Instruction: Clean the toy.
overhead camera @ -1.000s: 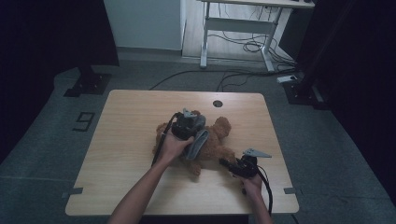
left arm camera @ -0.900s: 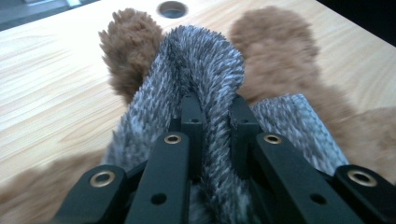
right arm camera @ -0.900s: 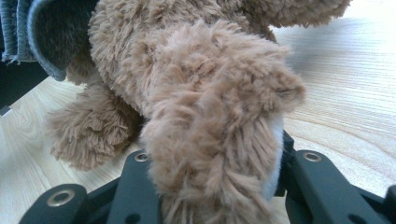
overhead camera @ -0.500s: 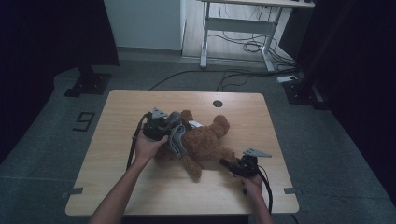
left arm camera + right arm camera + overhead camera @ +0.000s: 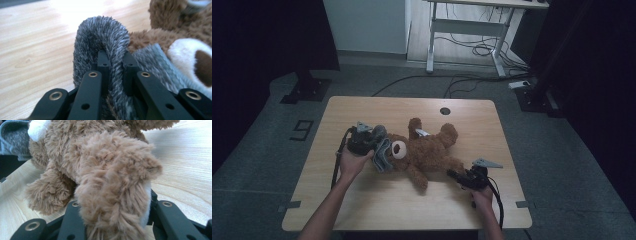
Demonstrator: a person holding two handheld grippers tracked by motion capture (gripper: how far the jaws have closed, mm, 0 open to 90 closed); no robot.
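Observation:
A brown teddy bear (image 5: 427, 152) lies on its back across the wooden table (image 5: 362, 205), its white snout (image 5: 399, 149) facing up. A grey fuzzy cloth (image 5: 382, 156) is bunched at the bear's head. My left gripper (image 5: 375, 145) is shut on a fold of that grey cloth (image 5: 100, 32), which wraps over the left gripper's (image 5: 115, 58) jaws, with the bear's snout (image 5: 190, 55) just beyond. At the table's near right, my right gripper (image 5: 453, 174) is shut on the bear's leg (image 5: 112, 182), whose fur hides the right gripper's (image 5: 112, 211) tips.
A round cable hole (image 5: 445, 111) sits near the table's far edge. Behind the table, a white desk frame (image 5: 462, 30) and loose cables (image 5: 472, 50) lie on the floor. A taped mark (image 5: 302, 130) is on the floor at the left.
My left hand has moved left with the grey cloth in its jaws, drawing it off the bear's body toward the head; the snout now shows. The right gripper has kept still.

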